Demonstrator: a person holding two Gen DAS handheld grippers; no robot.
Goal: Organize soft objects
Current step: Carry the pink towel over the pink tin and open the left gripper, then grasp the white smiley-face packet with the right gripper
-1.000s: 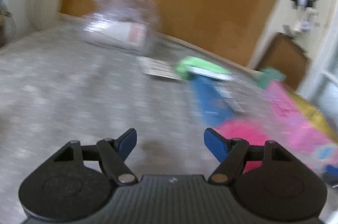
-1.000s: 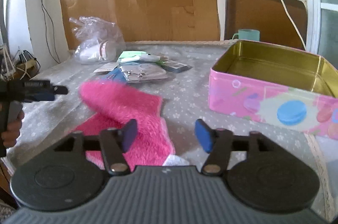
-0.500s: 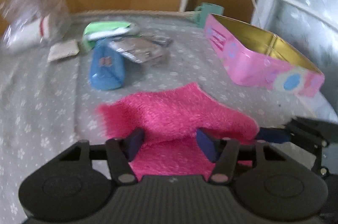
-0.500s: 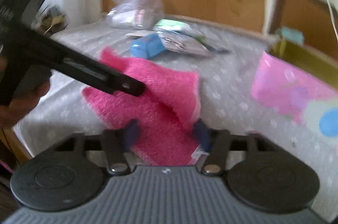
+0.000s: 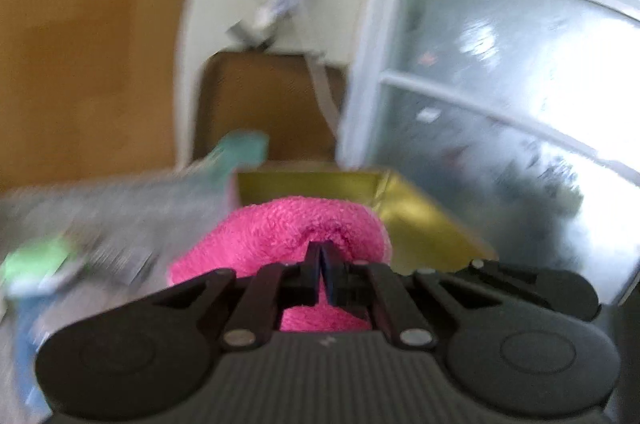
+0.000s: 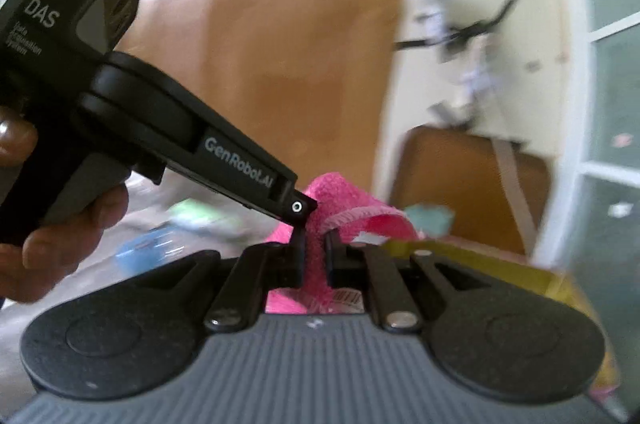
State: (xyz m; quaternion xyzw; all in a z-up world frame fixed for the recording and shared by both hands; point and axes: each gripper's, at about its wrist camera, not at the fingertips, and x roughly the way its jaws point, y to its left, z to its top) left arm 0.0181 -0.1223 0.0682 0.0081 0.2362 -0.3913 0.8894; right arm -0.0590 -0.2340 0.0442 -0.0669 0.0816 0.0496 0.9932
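A fluffy pink cloth (image 5: 296,228) is held up off the table by both grippers. My left gripper (image 5: 321,264) is shut on its near fold, and the cloth bulges ahead of the fingers. My right gripper (image 6: 315,256) is shut on another part of the same cloth (image 6: 340,200). The left gripper's body (image 6: 224,160) comes in from the left of the right wrist view, its tip touching the cloth. The open tin, gold inside (image 5: 416,212), lies just behind the cloth.
A teal mug (image 5: 244,148) stands behind the tin by a brown chair back (image 5: 264,96). Blurred green and blue packets (image 5: 36,264) lie on the grey tablecloth at left. A glass door (image 5: 500,84) is at right.
Both grippers have closed on the pink cloth and lifted it off the table, swinging right toward the tin. Both views have tilted up and blurred.
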